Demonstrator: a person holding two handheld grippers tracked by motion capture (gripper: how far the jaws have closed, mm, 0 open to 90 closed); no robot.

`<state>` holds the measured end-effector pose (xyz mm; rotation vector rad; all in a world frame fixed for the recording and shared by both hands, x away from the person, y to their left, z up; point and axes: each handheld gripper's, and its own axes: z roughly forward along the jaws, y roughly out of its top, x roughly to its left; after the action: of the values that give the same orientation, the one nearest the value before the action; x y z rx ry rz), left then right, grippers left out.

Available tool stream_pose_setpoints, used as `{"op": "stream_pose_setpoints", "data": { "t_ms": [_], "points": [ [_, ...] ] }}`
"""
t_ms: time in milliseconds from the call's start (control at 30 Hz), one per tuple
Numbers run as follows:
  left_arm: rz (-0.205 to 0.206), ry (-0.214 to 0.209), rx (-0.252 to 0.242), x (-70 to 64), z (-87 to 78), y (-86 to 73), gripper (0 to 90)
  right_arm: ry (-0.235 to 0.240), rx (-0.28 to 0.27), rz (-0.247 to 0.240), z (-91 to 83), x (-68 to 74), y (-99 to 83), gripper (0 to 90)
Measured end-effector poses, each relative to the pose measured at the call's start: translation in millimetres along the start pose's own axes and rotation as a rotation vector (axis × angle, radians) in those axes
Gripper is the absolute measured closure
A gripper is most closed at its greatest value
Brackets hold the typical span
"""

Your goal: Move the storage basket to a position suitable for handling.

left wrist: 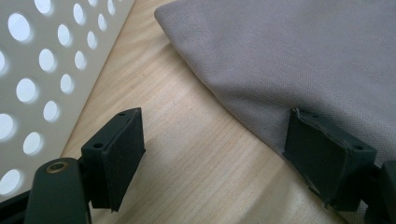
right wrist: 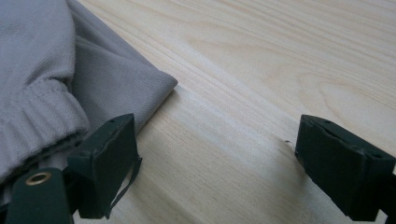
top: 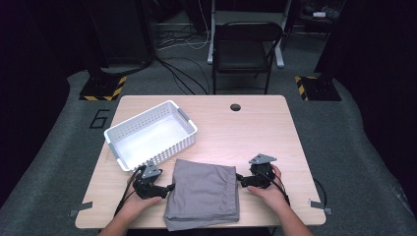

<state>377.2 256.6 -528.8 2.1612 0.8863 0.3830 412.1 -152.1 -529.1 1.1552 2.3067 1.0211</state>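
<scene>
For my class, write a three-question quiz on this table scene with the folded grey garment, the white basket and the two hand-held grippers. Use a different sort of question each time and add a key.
1. True or false: the folded grey garment lies inside the white basket.
2. Multiple choice: how do the jaws of the left gripper stand? A) open, at the garment's edge; B) shut on the garment; C) shut on the basket rim.
3. Fill in: the right gripper is at the garment's ____ side, seen from the high view.

Key: 1 false, it lies on the wooden table beside the basket. 2 A. 3 right.
</scene>
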Motion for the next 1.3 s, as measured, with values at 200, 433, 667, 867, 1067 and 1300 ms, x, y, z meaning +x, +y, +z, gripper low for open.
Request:
{"op": "stream_pose_setpoints", "data": {
  "t_ms": [200, 433, 667, 867, 1067, 1300],
  "points": [
    [-0.003, 0.016, -0.010, -0.3, 0.9, -0.3, 19.2, 0.005, 0.008, -0.004, 0.1, 0.8, 0.2, 10.4],
    [-0.004, 0.025, -0.007, -0.5, 0.7, -0.4, 19.6, 0.000, 0.004, -0.003, 0.3, 0.9, 0.1, 10.6],
    [-0.002, 0.034, -0.009, -0.3, 0.5, -0.4, 20.0, 0.001, 0.003, 0.010, -0.5, 1.6, 0.2, 14.0],
    [-0.010, 0.028, 0.000, -0.6, -0.4, 0.5, 21.7, 0.004, -0.004, 0.010, -1.2, 1.6, 0.2, 19.3],
    [-0.024, 0.011, 0.019, 0.6, -3.0, 3.3, 26.6, 0.007, -0.010, 0.006, -1.4, 1.7, 0.2, 22.2],
    [-0.040, 0.007, 0.007, 1.5, -11.0, 8.5, 27.6, 0.010, -0.009, 0.002, -1.6, 1.3, 0.2, 22.4]
  ]
}}
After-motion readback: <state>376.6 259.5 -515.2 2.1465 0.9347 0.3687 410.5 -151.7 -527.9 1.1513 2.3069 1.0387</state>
